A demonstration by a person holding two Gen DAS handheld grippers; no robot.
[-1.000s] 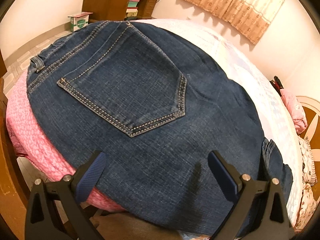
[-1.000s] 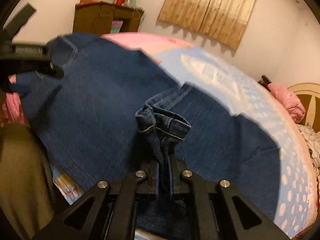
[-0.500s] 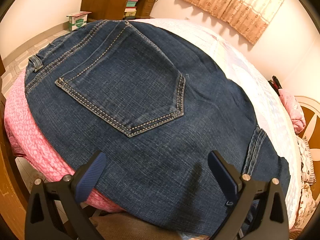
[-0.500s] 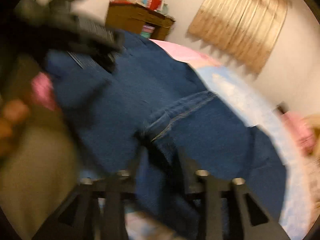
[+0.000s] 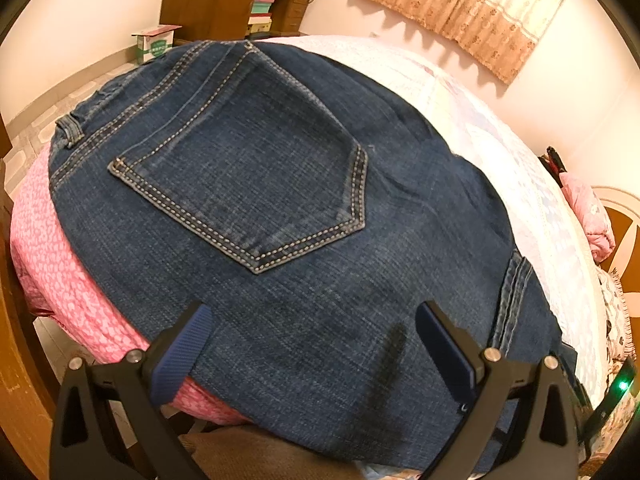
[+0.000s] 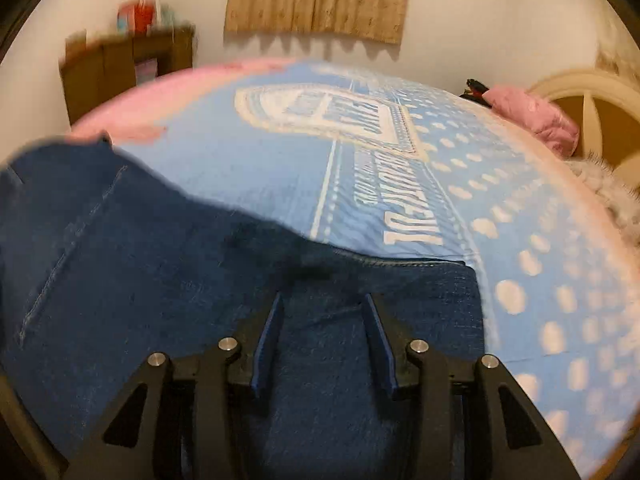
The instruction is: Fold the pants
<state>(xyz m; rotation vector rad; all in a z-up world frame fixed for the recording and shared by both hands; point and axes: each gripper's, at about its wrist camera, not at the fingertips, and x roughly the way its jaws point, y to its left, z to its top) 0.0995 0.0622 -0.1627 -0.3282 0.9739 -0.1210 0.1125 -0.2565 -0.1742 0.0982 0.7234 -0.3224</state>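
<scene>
Jaws parted, right gripper (image 6: 322,320), flat denim pants (image 6: 160,300)

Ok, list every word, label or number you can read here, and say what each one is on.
Blue bedspread: large white lettering and a white emblem, upside down and motion-blurred, not readable.
Small box on the floor: green printed label, too small to read.
Jeans: no label or lettering visible.

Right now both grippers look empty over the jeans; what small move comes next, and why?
Probably bring the right gripper, open and empty, down to the jeans at their far folded edge and pinch it for another fold. The left gripper hangs open above the back pocket.
</scene>
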